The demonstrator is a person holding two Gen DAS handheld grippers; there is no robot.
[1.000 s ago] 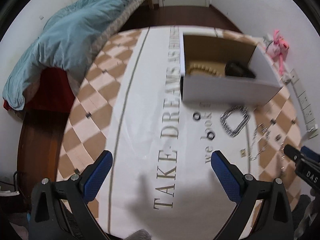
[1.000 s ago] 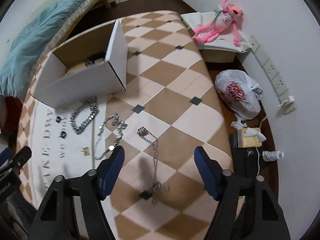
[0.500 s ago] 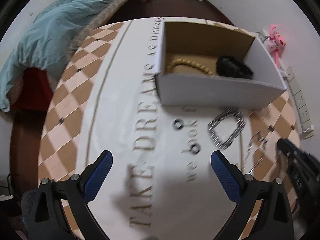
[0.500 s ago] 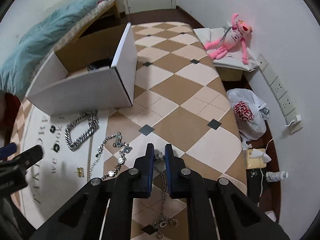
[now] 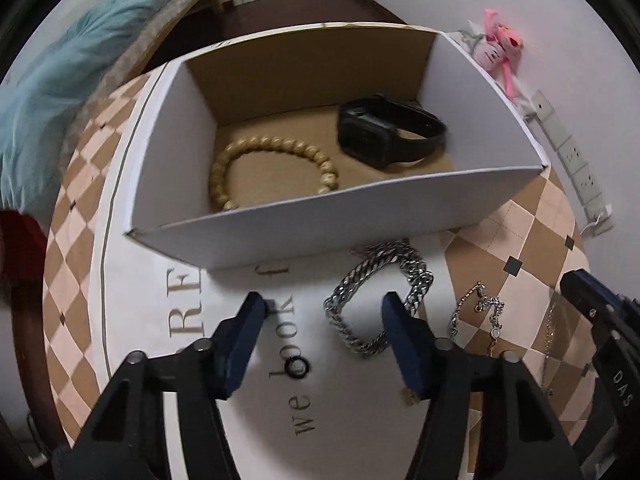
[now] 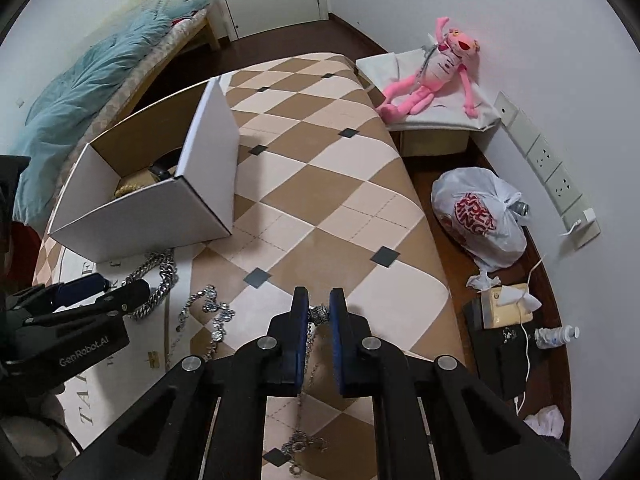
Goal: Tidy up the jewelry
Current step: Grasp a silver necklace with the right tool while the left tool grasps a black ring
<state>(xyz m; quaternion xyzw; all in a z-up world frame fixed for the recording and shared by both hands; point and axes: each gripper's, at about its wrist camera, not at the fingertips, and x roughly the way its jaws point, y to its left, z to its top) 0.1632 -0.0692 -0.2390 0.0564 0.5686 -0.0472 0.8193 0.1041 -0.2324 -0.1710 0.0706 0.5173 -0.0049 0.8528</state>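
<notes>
An open white cardboard box (image 5: 304, 224) (image 6: 140, 216) stands on the checkered table and holds a beaded bracelet (image 5: 272, 172) and a black watch (image 5: 384, 136). My left gripper (image 5: 324, 312) is open, low over the table, its right finger over a thick silver chain bracelet (image 5: 376, 280) (image 6: 160, 276). A small black ring (image 5: 298, 367) lies between its fingers, nearer the camera. A crystal chain (image 5: 480, 312) (image 6: 212, 312) lies right of it. My right gripper (image 6: 318, 312) is shut on a thin silver necklace (image 6: 306, 408) that trails down toward the camera.
A small gold piece (image 6: 152, 358) lies on the white mat (image 5: 168, 328). A pink plush toy (image 6: 436, 72), a plastic bag (image 6: 480, 216) and a wall power strip (image 6: 548, 168) are to the right. A bed with a blue blanket (image 6: 92, 92) is behind.
My left gripper moved forward and down toward the box and the thick chain bracelet, its fingers narrowing. My right gripper closed on the thin necklace half a second ago and stays shut on it.
</notes>
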